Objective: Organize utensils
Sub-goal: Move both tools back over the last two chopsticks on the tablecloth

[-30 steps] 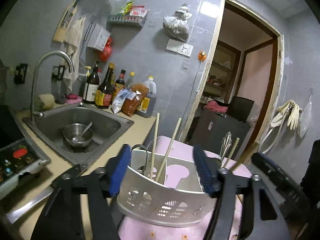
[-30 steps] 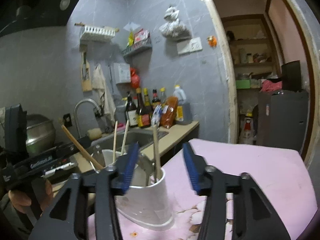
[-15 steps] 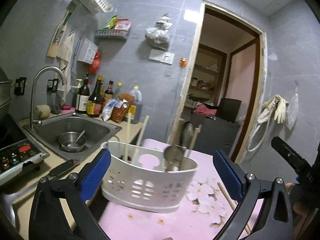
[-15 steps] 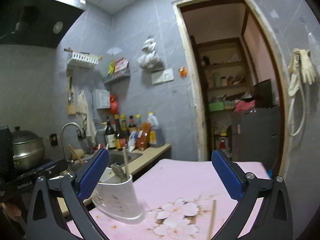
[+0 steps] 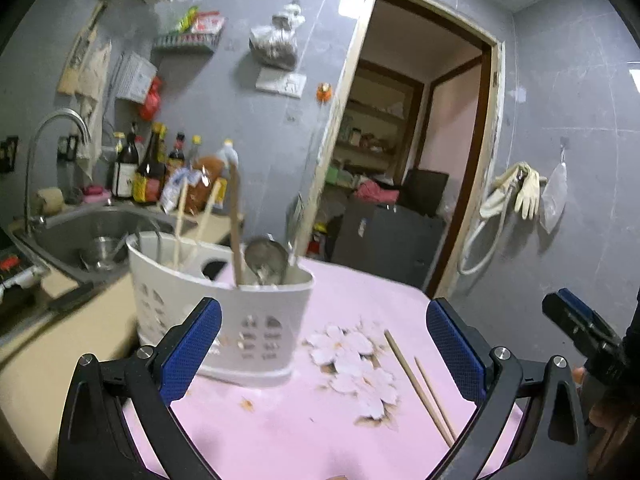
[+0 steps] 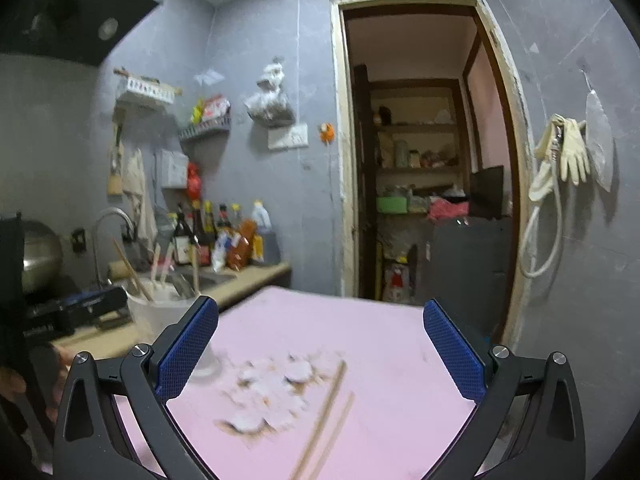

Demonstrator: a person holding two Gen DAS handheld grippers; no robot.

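Observation:
A white slotted utensil holder [image 5: 224, 312] stands upright on the pink flowered tablecloth [image 5: 304, 432]. It holds several chopsticks and a metal spoon [image 5: 266, 258]. My left gripper [image 5: 322, 320] is open and empty, with the holder just beyond its left finger. Two loose wooden chopsticks [image 5: 420, 388] lie on the cloth to the right of the holder. My right gripper [image 6: 320, 320] is also open and empty above the cloth. The loose chopsticks [image 6: 324, 416] lie between its fingers, lower down, and the holder [image 6: 156, 312] shows blurred behind its left finger.
A steel sink [image 5: 80, 232] with a bowl and a row of sauce bottles [image 5: 148, 176] sit on the counter left of the table. An open doorway [image 6: 424, 184] lies beyond the table. Gloves and a hose [image 6: 560, 160] hang on the right wall.
Both grippers opened wide and drew back from the holder, which now stands free on the cloth. Both views swung right, bringing the two loose chopsticks into sight.

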